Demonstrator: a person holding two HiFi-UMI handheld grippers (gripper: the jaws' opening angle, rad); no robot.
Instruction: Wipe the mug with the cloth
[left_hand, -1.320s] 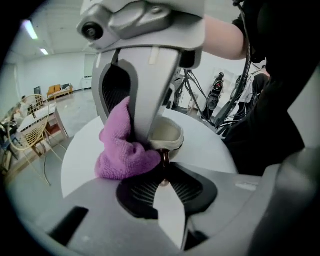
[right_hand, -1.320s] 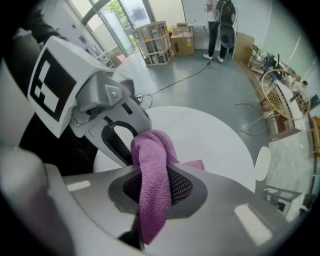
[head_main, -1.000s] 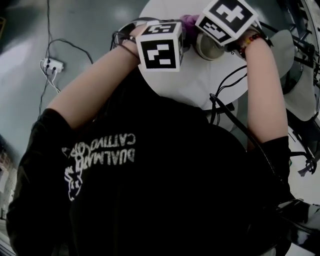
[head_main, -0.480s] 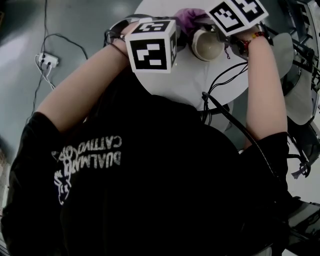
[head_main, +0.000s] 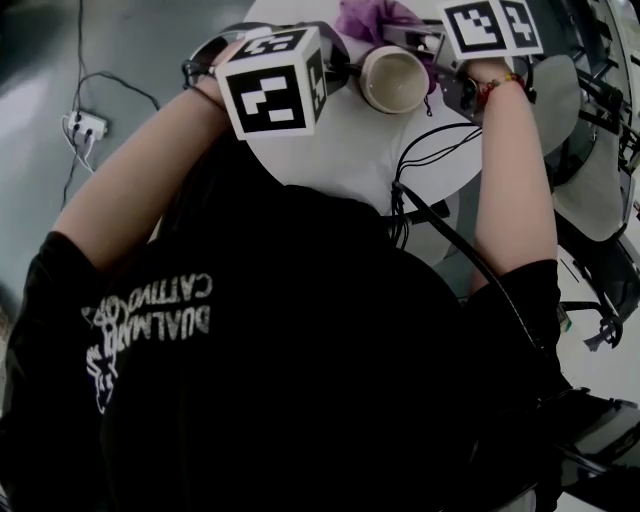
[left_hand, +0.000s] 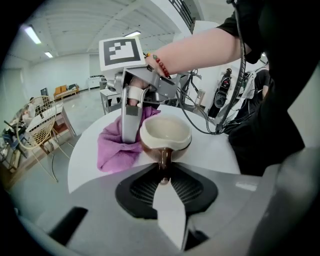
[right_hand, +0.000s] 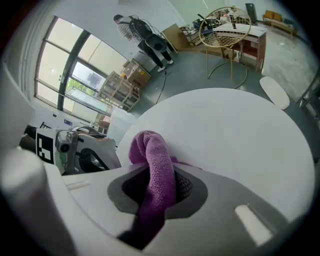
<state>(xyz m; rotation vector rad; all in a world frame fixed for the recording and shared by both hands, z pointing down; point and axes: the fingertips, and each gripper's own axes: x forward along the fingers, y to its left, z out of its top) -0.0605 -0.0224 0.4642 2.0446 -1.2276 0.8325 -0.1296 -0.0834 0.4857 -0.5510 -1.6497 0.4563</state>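
A cream-lined brown mug (head_main: 392, 80) stands on the round white table (head_main: 340, 150). My left gripper (left_hand: 162, 172) has the mug's handle (left_hand: 163, 159) between its pads; its jaws are opening slightly while the pads still touch the handle. In the head view the left gripper (head_main: 345, 75) is left of the mug. My right gripper (head_main: 410, 40) is shut on a purple cloth (right_hand: 155, 170) just behind the mug. The cloth (left_hand: 117, 147) trails onto the table at the mug's (left_hand: 165, 134) far left side.
Black cables (head_main: 440, 140) run over the table's near right edge. A power strip (head_main: 82, 127) lies on the floor at the left. A wire chair (right_hand: 225, 30) and a small table stand beyond the far edge. Grey chairs (head_main: 590, 190) are at the right.
In the head view both grippers, the mug and the cloth have shifted toward the top. The right gripper's cube has moved off the mug, so its opening shows fully.
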